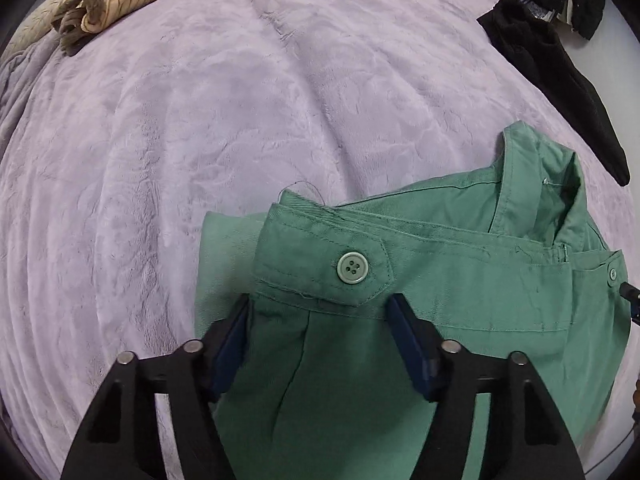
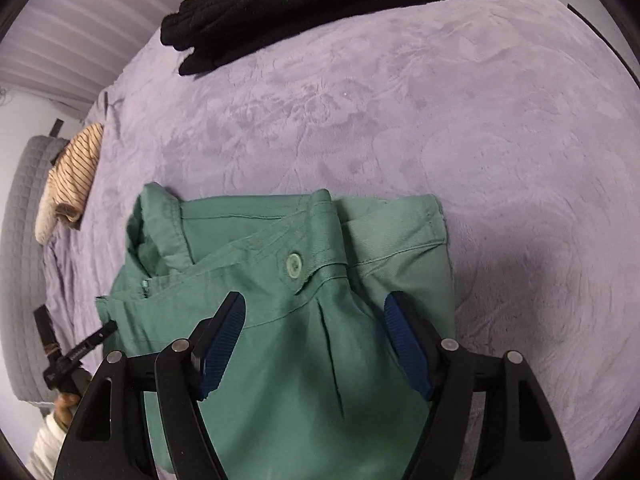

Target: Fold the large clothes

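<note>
the green garment (image 1: 400, 320) lies on the purple blanket (image 1: 160, 200), already folded into a compact bundle; in the left wrist view it fills the 4 to 6 o'clock sector. a buttoned cuff (image 1: 320, 264) lies across the top layer, and the collar (image 1: 536, 184) stands up at 2 o'clock. left gripper (image 1: 320, 308): jaws spread, fingers straddling the cloth below the cuff, nothing clamped. right gripper (image 2: 316, 308): jaws likewise spread over the bundle, no grasp. judged progress: the main folds look done; remaining work is probably a final fold or flattening of the collar. a black garment (image 2: 320, 0) lies at 12 o'clock and a striped garment (image 2: 76, 172) at 9 o'clock in the right wrist view; whether either still needs folding cannot be told.
</note>
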Available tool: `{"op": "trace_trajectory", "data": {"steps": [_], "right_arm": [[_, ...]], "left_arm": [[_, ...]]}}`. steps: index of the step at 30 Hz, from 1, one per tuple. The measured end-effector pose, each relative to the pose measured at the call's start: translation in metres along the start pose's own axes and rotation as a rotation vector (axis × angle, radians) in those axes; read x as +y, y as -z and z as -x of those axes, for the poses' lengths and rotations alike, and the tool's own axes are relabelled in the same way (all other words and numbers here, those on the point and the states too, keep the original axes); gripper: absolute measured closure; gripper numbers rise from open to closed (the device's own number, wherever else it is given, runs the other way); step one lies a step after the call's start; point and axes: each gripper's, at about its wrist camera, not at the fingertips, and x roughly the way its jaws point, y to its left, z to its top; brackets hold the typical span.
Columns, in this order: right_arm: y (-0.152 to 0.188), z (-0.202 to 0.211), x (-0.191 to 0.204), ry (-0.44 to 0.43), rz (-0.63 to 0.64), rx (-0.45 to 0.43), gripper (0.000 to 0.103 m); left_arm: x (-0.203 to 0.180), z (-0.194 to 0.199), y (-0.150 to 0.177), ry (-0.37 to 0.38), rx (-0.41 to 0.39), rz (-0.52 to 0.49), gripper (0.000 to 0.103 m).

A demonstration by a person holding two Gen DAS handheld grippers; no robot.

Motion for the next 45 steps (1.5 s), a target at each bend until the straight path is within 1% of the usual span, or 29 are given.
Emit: {"op": "trace_trajectory", "data": {"steps": [1, 2, 3, 5, 6, 8, 10, 12, 14, 16, 19, 20, 21, 22, 23, 24, 25, 26, 28, 29, 30, 31, 32, 36, 38, 40, 42, 44, 45], "right_arm": [[0.001, -0.006, 0.002, 0.032, 0.011, 0.014, 0.056], [0.003, -0.011, 0.003, 0.062, 0.027, 0.030, 0.100], [0.007, -0.011, 0.007, 0.068, 0.045, 0.031, 0.099], [0.015, 0.005, 0.026, 0.101, 0.143, -0.037, 0.099], [0.017, 0.015, 0.035, 0.096, 0.194, -0.064, 0.099], [0.019, 0.034, 0.050, 0.078, 0.268, -0.114, 0.099], [0.013, 0.042, 0.055, 0.072, 0.303, -0.137, 0.099], [0.002, 0.030, 0.045, 0.086, 0.275, -0.118, 0.099], [-0.002, 0.007, 0.033, 0.112, 0.237, -0.076, 0.099], [0.002, -0.024, 0.021, 0.143, 0.203, -0.023, 0.097], [0.009, -0.037, 0.015, 0.137, 0.189, -0.052, 0.098], [0.010, -0.036, 0.012, 0.123, 0.176, -0.058, 0.098], [0.010, -0.034, 0.009, 0.108, 0.167, -0.059, 0.097], [0.010, -0.031, 0.006, 0.099, 0.155, -0.056, 0.094], [0.009, -0.026, 0.001, 0.096, 0.132, -0.050, 0.088], [0.009, -0.021, -0.004, 0.105, 0.108, -0.049, 0.084], [0.009, -0.014, -0.009, 0.125, 0.083, -0.054, 0.075], [0.010, -0.005, -0.015, 0.142, 0.057, -0.064, 0.069], [0.015, 0.014, -0.022, 0.176, 0.022, -0.088, 0.069], [0.019, 0.025, -0.024, 0.183, 0.016, -0.107, 0.071], [0.024, 0.033, -0.024, 0.184, 0.019, -0.121, 0.076], [0.028, 0.040, -0.022, 0.182, 0.029, -0.131, 0.090], [0.035, 0.047, -0.019, 0.165, 0.045, -0.134, 0.093], [0.073, 0.056, 0.010, 0.062, 0.138, -0.099, 0.093], [0.096, 0.048, 0.024, 0.051, 0.189, -0.058, 0.093], [0.117, 0.035, 0.026, 0.098, 0.222, -0.032, 0.093], [0.130, 0.019, 0.014, 0.176, 0.218, -0.004, 0.093], [0.140, 0.011, -0.009, 0.224, 0.185, 0.008, 0.099], [0.144, 0.011, -0.020, 0.206, 0.165, 0.001, 0.101]], "left_arm": [[0.001, 0.002, 0.001, -0.024, -0.009, 0.003, 0.084], [0.006, 0.008, 0.002, -0.021, -0.022, 0.025, 0.089], [0.011, 0.016, 0.003, 0.008, -0.042, 0.051, 0.090], [0.023, 0.038, 0.008, 0.057, -0.091, 0.081, 0.090], [0.028, 0.048, 0.010, 0.071, -0.113, 0.083, 0.090], [0.034, 0.060, 0.012, 0.076, -0.139, 0.079, 0.090], [0.036, 0.053, 0.009, 0.054, -0.132, 0.071, 0.090], [0.034, 0.030, 0.007, 0.043, -0.093, 0.074, 0.090], [0.028, 0.000, 0.008, 0.002, -0.056, 0.066, 0.090], [0.023, -0.015, 0.012, -0.029, -0.054, 0.055, 0.087], [0.021, -0.019, 0.014, -0.048, -0.072, 0.047, 0.082], [0.022, -0.019, 0.014, -0.037, -0.072, 0.048, 0.082], [0.025, -0.017, 0.015, -0.031, -0.071, 0.054, 0.076], [0.029, -0.013, 0.015, -0.038, -0.072, 0.065, 0.063], [0.034, -0.008, 0.015, -0.066, -0.076, 0.077, 0.053], [0.038, -0.002, 0.015, -0.112, -0.084, 0.087, 0.036], [0.042, 0.005, 0.016, -0.136, -0.101, 0.094, 0.035], [0.047, 0.013, 0.017, -0.129, -0.109, 0.099, 0.035], [0.054, 0.026, 0.023, -0.126, -0.110, 0.109, 0.035], [0.056, 0.033, 0.027, -0.128, -0.114, 0.109, 0.035], [0.057, 0.040, 0.033, -0.125, -0.119, 0.108, 0.035], [0.058, 0.048, 0.039, -0.115, -0.124, 0.106, 0.035], [0.061, 0.056, 0.047, -0.102, -0.128, 0.105, 0.035], [0.040, 0.071, 0.081, -0.046, -0.103, 0.080, 0.035], [0.028, 0.063, 0.100, -0.052, -0.071, 0.049, 0.035], [0.023, 0.047, 0.119, -0.077, -0.023, 0.047, 0.035], [0.026, 0.032, 0.134, -0.100, -0.007, 0.039, 0.035], [0.038, 0.027, 0.143, -0.076, -0.006, 0.062, 0.030], [0.045, 0.026, 0.146, -0.063, -0.003, 0.086, 0.026]]}}
